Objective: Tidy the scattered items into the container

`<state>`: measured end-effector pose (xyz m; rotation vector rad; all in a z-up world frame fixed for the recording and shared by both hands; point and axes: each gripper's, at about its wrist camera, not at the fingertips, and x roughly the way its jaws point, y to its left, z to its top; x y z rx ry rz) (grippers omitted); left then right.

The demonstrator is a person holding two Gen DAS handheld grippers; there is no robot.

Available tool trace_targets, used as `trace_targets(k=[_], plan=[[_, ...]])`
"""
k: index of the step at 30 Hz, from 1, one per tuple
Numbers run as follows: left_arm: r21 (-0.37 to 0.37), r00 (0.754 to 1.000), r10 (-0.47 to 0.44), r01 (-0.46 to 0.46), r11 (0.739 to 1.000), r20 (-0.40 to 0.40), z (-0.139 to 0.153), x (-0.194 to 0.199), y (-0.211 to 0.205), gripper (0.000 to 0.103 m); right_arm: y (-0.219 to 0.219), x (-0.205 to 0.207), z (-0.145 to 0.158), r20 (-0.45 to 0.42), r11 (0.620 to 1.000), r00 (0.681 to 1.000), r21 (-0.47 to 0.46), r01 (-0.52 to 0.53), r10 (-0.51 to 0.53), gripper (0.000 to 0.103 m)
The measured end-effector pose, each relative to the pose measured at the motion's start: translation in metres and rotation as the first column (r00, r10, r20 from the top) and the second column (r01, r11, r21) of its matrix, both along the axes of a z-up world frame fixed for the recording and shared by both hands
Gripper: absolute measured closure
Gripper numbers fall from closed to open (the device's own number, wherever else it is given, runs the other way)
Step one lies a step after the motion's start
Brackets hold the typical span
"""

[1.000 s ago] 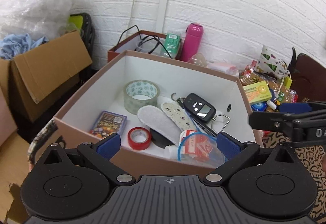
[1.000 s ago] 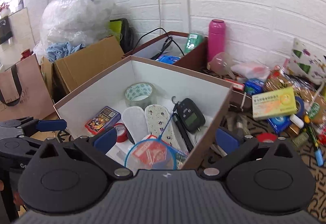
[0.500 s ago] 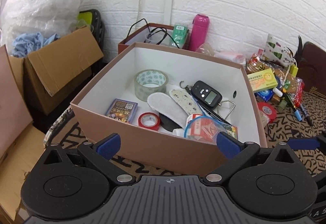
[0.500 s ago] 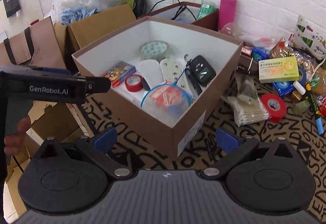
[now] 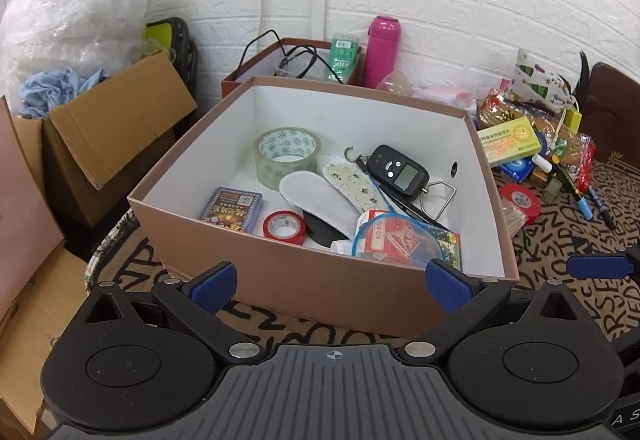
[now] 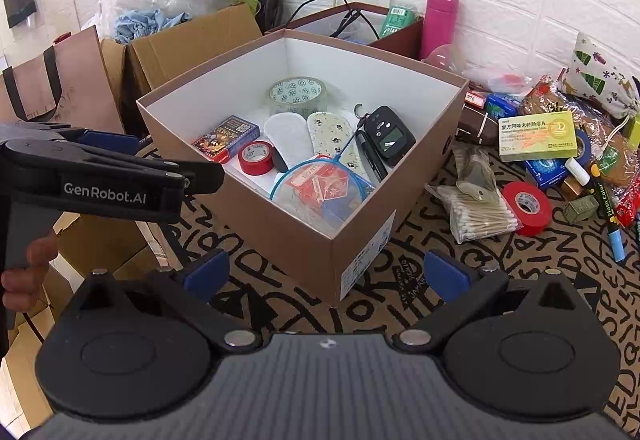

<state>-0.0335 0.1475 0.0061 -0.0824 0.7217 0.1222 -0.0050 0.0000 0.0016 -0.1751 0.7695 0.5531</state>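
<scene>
Sitting on the lettered mat [image 6: 500,280], the brown box [image 6: 296,240] holds clear tape [image 5: 287,156], insoles, a scale [image 5: 398,172]. Red tape [image 6: 527,203] and cotton swabs [image 6: 480,214] lie outside, right. Both grippers, left [image 5: 334,278] and right [image 6: 326,270], hover before it, jaws spread, empty.

Matt cardboard box [image 5: 280,272]; glossy plastic tape roll [image 5: 287,156].

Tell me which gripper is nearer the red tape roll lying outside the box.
Right. The right gripper sits beside the box, toward the red tape roll; the left gripper faces the box's far side.
</scene>
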Motion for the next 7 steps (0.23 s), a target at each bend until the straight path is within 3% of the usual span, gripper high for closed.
trace_targets(k=[7], plan=[[-0.029, 1.000, -0.019, 0.019, 0.999, 0.009, -0.0017, -0.0019, -0.0018, 0.000, -0.0018, 0.0005, -0.0008, -0.004, 1.000, 1.000, 0.004, 0.008, -0.008, 0.000]])
